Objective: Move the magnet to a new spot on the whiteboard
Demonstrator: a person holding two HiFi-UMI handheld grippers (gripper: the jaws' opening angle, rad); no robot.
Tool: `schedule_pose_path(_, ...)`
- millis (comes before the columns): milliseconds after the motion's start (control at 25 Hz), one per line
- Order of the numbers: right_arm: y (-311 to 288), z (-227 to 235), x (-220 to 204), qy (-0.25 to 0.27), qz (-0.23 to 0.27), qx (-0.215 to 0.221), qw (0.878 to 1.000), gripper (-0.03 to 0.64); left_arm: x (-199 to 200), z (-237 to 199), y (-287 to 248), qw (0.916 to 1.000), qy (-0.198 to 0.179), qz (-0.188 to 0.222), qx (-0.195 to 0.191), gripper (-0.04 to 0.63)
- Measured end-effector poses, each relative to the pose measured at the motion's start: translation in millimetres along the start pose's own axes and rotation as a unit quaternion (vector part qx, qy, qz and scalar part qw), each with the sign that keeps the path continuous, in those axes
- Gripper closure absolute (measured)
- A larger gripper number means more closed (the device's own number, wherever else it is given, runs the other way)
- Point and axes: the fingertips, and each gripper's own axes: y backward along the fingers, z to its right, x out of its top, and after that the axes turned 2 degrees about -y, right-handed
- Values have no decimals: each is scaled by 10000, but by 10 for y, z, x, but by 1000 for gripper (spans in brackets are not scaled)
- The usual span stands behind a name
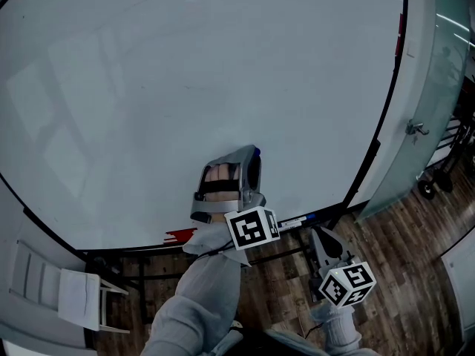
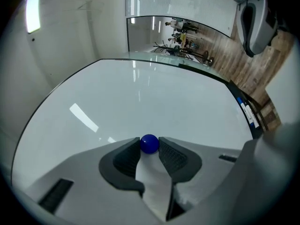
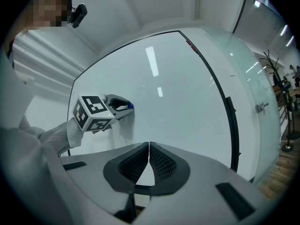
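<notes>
In the head view the left gripper (image 1: 252, 159) is up against the lower part of the whiteboard (image 1: 185, 87), with the blue magnet (image 1: 257, 153) just showing at its tip. The right gripper (image 1: 320, 237) hangs low, clear of the board and over the floor (image 1: 415, 221), so it could not catch anything that falls. In the left gripper view the jaws are closed on the magnet, but only the very ends of the pads (image 2: 172, 156) pinch the small round ball. This is a shallow hold, and any twist or extra squeeze could likely squirt the magnet out forwards. I cannot tell whether the magnet touches the board or sits just off it. If it touches, dragging it sideways may roll it out of the pinch. If it is off, the board's pull could snatch it early, at the wrong spot. In the right gripper view the jaws are closed together with nothing between them, and the left gripper shows beyond with the magnet at the board.
</notes>
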Motion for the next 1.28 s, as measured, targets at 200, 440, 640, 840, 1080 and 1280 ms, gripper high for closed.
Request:
schedule_pose_path(200,30,-15,0,-12,-5,-18,10000,588,-1,-9,5,10000,-95,27,4,466)
schedule_pose_path(440,63,-18,-4,-12,-5,-26,10000,588,-16,-66,26,9996,228,117,-78,352)
schedule_pose_path(640,83,-15,-16,-10,-24,-37,10000,588,-41,-28,99,9974,633,270,-226,351)
schedule_pose_path(840,55,-49,-13,-4,-42,4,10000,588,-89,13,149,9940,955,339,-403,351)
schedule_pose_path(1080,36,-122,-19,7,-72,112,9999,588,-264,64,288,9846,1612,329,-598,351)
schedule_pose_path(1280,5,-213,-67,4,-139,218,9997,588,-520,149,440,9738,2144,160,-741,353)
